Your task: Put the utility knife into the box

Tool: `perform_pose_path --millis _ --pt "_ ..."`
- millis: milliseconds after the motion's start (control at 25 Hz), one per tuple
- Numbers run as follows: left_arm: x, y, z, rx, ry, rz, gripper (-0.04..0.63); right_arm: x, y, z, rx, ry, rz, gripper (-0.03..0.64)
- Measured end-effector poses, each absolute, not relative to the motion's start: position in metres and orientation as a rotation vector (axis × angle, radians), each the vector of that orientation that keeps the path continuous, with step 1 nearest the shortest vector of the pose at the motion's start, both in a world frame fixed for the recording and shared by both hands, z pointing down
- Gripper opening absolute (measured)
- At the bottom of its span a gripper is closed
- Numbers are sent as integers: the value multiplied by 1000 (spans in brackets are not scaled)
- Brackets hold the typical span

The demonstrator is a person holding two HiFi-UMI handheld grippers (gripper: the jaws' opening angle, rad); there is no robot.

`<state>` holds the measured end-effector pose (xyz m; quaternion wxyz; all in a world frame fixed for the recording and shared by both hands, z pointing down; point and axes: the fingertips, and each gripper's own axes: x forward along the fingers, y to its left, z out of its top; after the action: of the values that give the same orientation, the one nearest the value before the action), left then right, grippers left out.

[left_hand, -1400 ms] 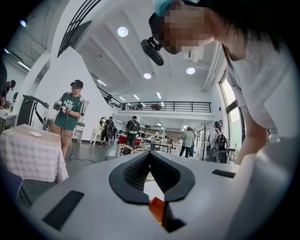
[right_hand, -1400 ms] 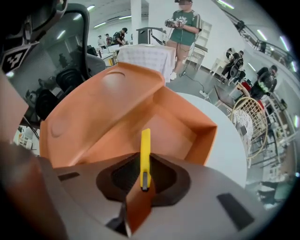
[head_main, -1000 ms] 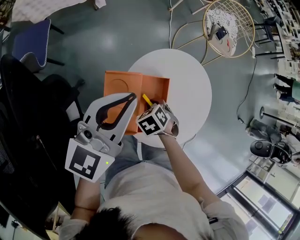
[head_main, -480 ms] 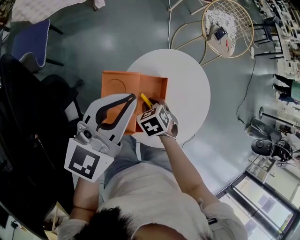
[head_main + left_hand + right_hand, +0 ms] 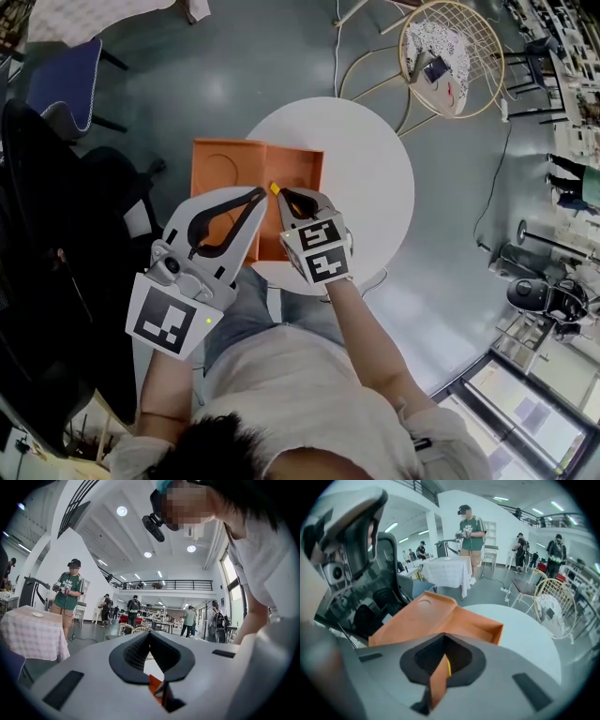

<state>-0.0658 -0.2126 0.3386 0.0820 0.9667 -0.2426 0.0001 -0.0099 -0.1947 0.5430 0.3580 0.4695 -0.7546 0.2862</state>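
Observation:
An open orange box (image 5: 246,175) lies on the left part of the round white table (image 5: 361,178); the right gripper view shows the box (image 5: 440,616) just ahead, its lid folded out to the left. My right gripper (image 5: 284,195) hovers over the box's near right edge, shut on the utility knife (image 5: 274,187), whose yellow end pokes out past the tips. In the right gripper view the orange and yellow knife (image 5: 438,679) stands clamped between the jaws of my right gripper (image 5: 443,641). My left gripper (image 5: 260,194) is shut and holds nothing, raised beside the box's near left side.
A gold wire chair (image 5: 455,56) stands beyond the table at the right. A blue chair (image 5: 61,84) and a black office chair (image 5: 47,244) are on the left. A person in a green shirt (image 5: 471,531) stands by a cloth-covered table (image 5: 447,571).
My right gripper has swung left and forward with the knife, so its tips now point over the box's near edge. The left gripper has barely moved.

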Motion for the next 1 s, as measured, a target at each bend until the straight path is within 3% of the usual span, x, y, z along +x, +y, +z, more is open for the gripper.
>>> perform_pose_path --millis 600,1000 --pt "-6 -143 321 2866 -974 35 9 12 -154 385 1112 -2609 544 8" --pt "34 -88 303 2836 -1214 32 9 50 -102 334 950 -2796 419 8"
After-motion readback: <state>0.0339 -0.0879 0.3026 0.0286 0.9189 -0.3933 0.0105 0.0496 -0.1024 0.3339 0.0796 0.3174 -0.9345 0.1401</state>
